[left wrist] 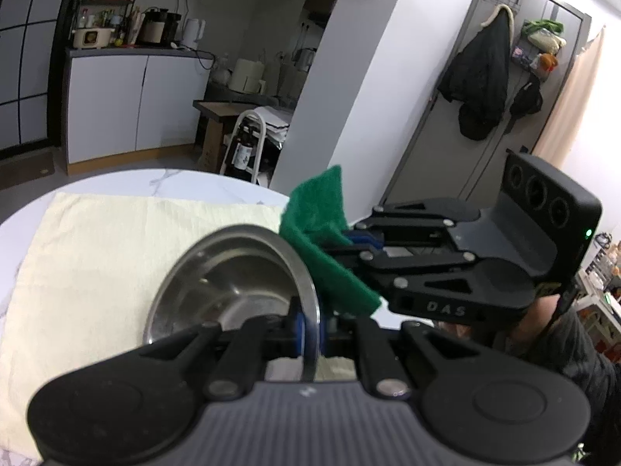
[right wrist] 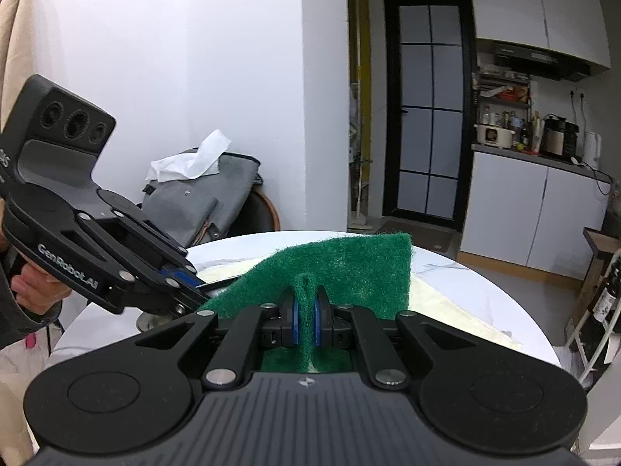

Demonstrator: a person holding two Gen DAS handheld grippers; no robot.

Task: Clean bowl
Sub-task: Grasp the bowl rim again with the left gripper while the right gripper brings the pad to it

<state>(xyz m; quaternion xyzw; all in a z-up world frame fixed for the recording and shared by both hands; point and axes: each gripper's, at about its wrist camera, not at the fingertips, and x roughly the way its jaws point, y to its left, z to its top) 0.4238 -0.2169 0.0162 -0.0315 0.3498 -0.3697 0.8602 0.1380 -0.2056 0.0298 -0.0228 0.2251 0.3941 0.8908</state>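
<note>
Progress: setup done, scrubbing itself looks not yet begun. My left gripper (left wrist: 308, 330) is closed on the rim of the bowl (left wrist: 233, 283), tilting it up off the cream cloth (left wrist: 97, 256) on the white marble table (right wrist: 465, 272). My right gripper (right wrist: 306, 324) is pinched tight on the green scouring pad (right wrist: 349, 268), which hangs just outside the rim, near but seemingly not touching. Left to do: wipe interior and rim.

Materials: bowl is thin brushed steel, round, shallow, reflective; no obvious residue visible. Pad is coarse, fibrous, floppy, folded at the pinch. Cloth is crinkled and soft.
</note>
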